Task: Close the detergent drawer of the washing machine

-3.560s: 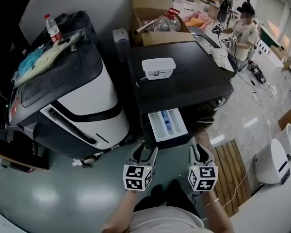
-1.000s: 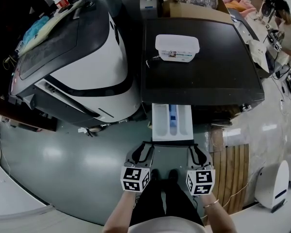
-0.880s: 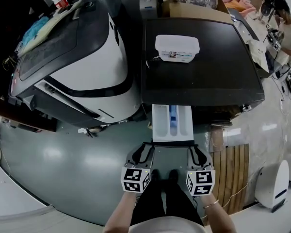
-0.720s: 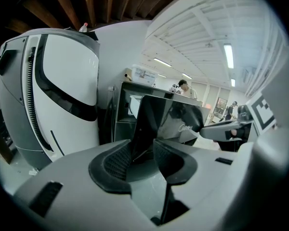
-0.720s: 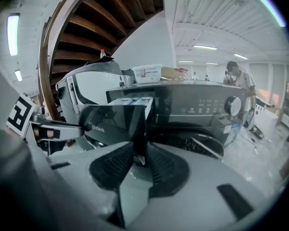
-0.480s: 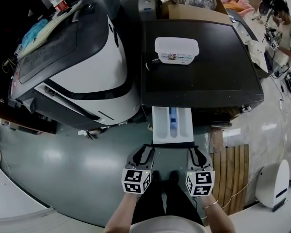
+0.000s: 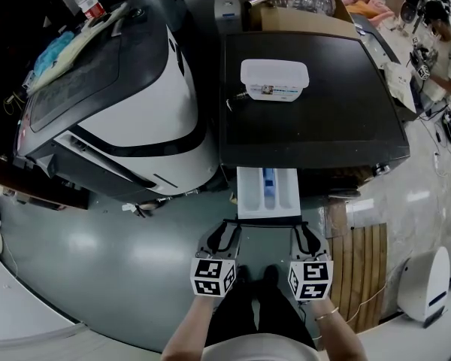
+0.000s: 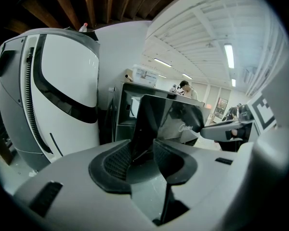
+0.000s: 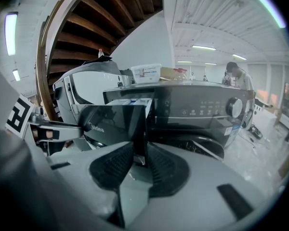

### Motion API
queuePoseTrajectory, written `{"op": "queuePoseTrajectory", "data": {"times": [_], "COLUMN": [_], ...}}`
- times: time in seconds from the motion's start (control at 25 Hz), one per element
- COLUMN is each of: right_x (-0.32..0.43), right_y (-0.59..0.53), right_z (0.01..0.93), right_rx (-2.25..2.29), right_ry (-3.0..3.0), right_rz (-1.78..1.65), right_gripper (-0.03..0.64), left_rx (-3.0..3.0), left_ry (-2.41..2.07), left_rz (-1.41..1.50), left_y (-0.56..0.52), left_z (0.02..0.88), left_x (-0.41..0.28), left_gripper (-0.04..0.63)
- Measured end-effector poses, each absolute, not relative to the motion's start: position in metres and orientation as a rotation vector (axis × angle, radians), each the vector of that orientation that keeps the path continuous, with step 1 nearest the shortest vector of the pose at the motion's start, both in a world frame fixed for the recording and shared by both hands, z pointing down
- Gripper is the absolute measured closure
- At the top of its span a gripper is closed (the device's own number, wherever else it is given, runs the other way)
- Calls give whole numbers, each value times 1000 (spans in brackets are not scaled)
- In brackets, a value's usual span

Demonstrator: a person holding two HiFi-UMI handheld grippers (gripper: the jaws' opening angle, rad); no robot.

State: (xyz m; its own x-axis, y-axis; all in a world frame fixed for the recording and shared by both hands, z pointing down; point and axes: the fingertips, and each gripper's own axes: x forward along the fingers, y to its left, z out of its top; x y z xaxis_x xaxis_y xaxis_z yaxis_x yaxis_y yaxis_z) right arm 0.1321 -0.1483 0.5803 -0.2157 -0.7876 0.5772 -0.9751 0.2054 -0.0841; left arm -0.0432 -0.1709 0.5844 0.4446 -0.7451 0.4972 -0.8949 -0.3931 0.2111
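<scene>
Presently the left tongs point(image 7: 227, 230) and right tongs point(image 7: 301, 230) are clamping the glossy black front panel point(image 7: 263, 221) of the white plastic detergent drawer point(image 7: 249, 194); uneven pushing could be jamming it askew.

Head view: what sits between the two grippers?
The detergent drawer's dark front panel, seen in the head view; the left gripper and the right gripper each clamp one end.

Glossy black drawer front point(image 9: 111, 121), white plastic drawer tray point(image 7: 267, 192), matt dark washer top point(image 7: 308, 126), shiny floor point(image 7: 113, 254), perhaps wooden slats point(image 7: 358, 265).
</scene>
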Motion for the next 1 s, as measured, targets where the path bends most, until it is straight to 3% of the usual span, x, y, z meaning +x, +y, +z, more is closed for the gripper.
{"op": "queuePoseTrajectory", "data": {"times": [1.0], "right_x": [135], "right_y": [-200], "right_z": [578], "right_rx": [1636], "right_ry": [-2085], "right_rz": [597], "right_gripper": [537], "left_rx": [2260], "left_ry": [-1412], "left_rz": [440], "left_y": [-223], "left_z": [582], "left_x": [-41], "left_gripper": [475]}}
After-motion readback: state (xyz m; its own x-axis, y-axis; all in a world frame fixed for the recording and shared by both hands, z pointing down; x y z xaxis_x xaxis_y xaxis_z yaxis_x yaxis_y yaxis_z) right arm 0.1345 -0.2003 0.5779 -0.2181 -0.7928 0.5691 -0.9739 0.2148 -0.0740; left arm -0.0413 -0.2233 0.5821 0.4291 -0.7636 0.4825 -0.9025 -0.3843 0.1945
